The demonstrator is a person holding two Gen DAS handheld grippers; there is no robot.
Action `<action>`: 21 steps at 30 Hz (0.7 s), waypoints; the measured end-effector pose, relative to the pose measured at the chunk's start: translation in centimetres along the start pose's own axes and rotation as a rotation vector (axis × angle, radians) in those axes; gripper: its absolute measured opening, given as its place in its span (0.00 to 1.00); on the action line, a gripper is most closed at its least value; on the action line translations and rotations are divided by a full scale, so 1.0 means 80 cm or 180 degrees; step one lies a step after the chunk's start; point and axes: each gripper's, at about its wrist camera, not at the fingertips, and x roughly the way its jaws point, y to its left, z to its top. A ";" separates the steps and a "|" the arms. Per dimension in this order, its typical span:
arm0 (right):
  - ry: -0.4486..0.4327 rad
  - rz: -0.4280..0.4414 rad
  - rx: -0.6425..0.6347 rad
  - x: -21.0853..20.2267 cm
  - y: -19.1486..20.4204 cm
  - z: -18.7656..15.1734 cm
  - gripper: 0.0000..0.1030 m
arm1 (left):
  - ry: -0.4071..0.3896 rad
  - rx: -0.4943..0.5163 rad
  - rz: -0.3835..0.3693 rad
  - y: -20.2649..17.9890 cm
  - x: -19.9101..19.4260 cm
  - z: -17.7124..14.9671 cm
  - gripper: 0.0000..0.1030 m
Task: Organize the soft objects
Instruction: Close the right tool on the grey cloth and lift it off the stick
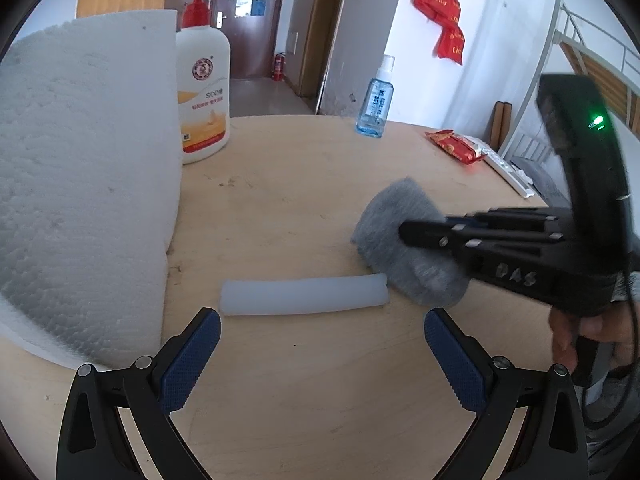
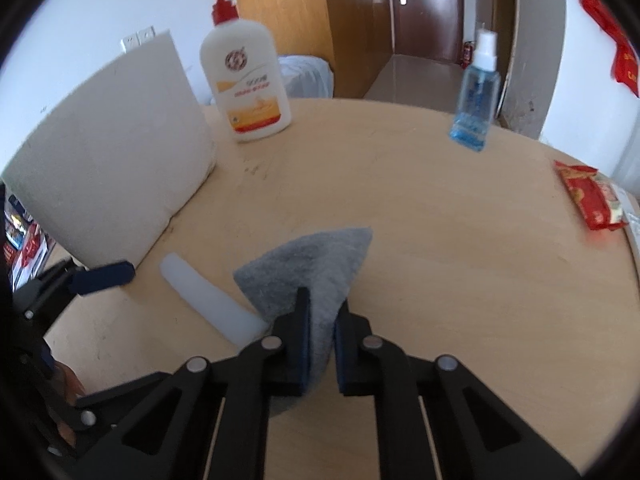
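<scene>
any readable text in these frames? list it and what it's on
"DAS": scratched on the right gripper's black body.
"500": on the lotion bottle; the rest of its label is too small.
Spray bottle label: blurred.
Red packet print: unreadable.
Red wall hanging: illegible.

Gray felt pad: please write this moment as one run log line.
right gripper: shut on gray felt pad | left gripper: open, empty | white tube: on table
</scene>
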 end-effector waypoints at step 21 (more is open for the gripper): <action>-0.0338 0.0038 0.0096 -0.045 -0.016 -0.002 0.12 | 0.0199 -0.0157 0.0300 0.000 0.031 0.008 0.94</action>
